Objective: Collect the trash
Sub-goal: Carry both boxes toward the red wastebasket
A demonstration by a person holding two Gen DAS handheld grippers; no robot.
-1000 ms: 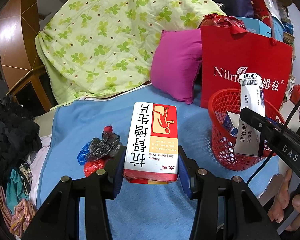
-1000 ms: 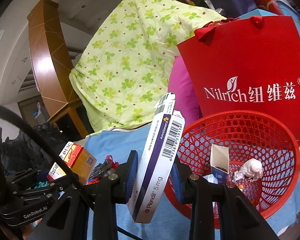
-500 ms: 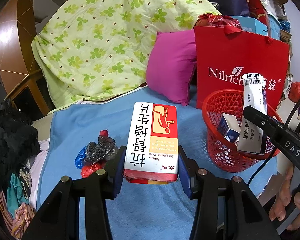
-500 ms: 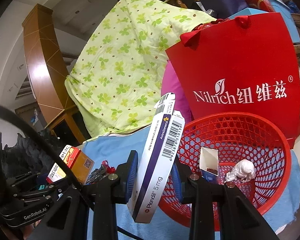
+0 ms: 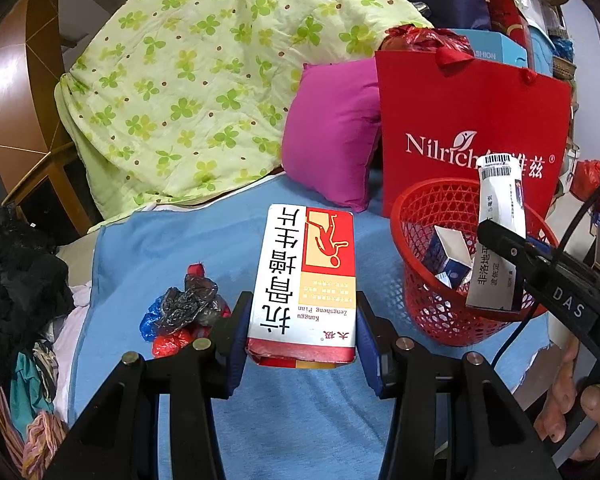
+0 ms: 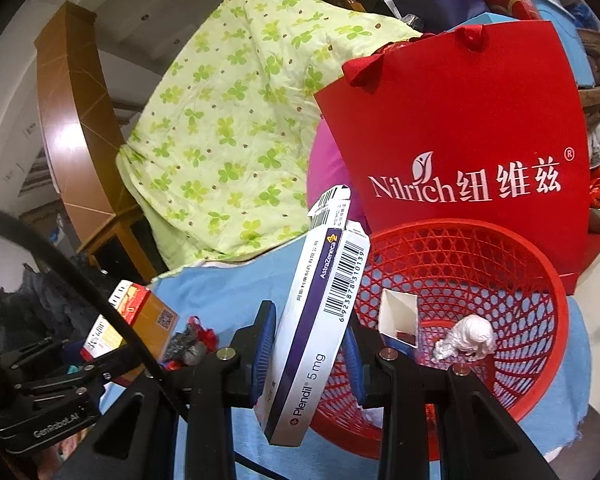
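My left gripper point(image 5: 303, 340) is shut on a red, white and yellow medicine box point(image 5: 306, 276) and holds it above the blue cloth. My right gripper point(image 6: 307, 354) is shut on a white and purple Plendil box point(image 6: 318, 328), held at the near left rim of the red mesh basket point(image 6: 540, 280). The basket holds an open white carton point(image 6: 398, 318) and a crumpled white wad point(image 6: 466, 338). In the left wrist view the basket point(image 5: 416, 264) stands to the right with the Plendil box point(image 5: 498, 240) over it. Crumpled black, blue and red plastic bags point(image 5: 182, 312) lie left of my left gripper.
A red Nilrich paper bag point(image 5: 472, 128) stands behind the basket, next to a magenta pillow point(image 5: 336, 132). A green clover quilt point(image 5: 204, 80) is heaped at the back. Dark clothes point(image 5: 16, 280) pile up at the left. The blue cloth point(image 5: 160, 248) covers the surface.
Both views have pulled back and shifted a little, so the basket and bag sit differently in frame. Both grippers keep their boxes.
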